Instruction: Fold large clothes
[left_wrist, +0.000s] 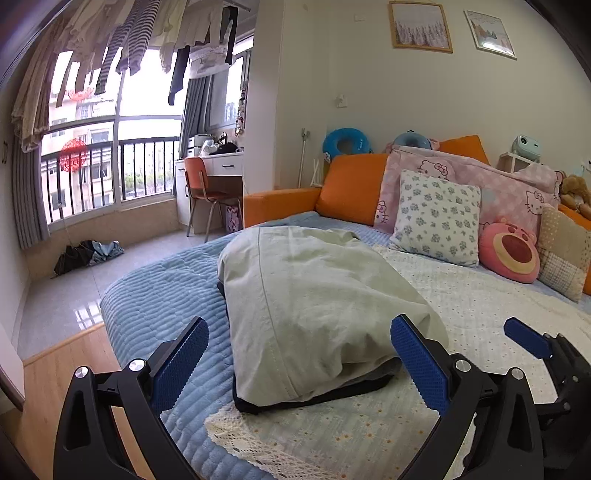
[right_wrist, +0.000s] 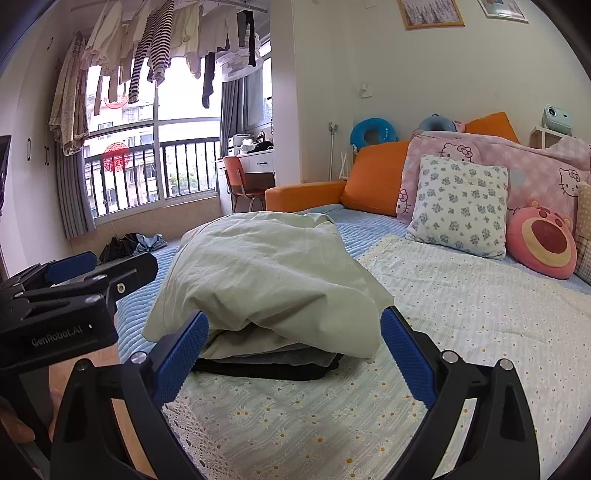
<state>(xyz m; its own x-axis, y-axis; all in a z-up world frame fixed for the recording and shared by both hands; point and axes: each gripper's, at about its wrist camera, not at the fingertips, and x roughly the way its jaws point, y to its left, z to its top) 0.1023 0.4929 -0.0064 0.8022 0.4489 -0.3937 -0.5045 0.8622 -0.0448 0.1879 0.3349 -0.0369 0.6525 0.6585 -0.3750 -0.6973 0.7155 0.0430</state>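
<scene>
A pale green garment (left_wrist: 314, 302) lies folded on top of a stack of dark clothes (right_wrist: 273, 363) on the bed (right_wrist: 461, 314), near its front edge, half on the blue quilt (left_wrist: 155, 306) and half on the daisy-print cover (right_wrist: 332, 417). Both grippers hover just before it — left gripper (left_wrist: 301, 360) and right gripper (right_wrist: 295, 356), jaws spread wide, holding nothing. The left gripper's body reads "GenRobot.AI". Hello Kitty pillows (right_wrist: 517, 166) line the bed's far edge.

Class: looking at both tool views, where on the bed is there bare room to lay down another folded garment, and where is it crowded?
Free: the dotted white cover, between the pale green garment and the floral pillow; also the daisy sheet in front of the stack, and the blue quilt on its window side. Crowded: the head end, packed with pillows and the pink plush cushion.
</scene>
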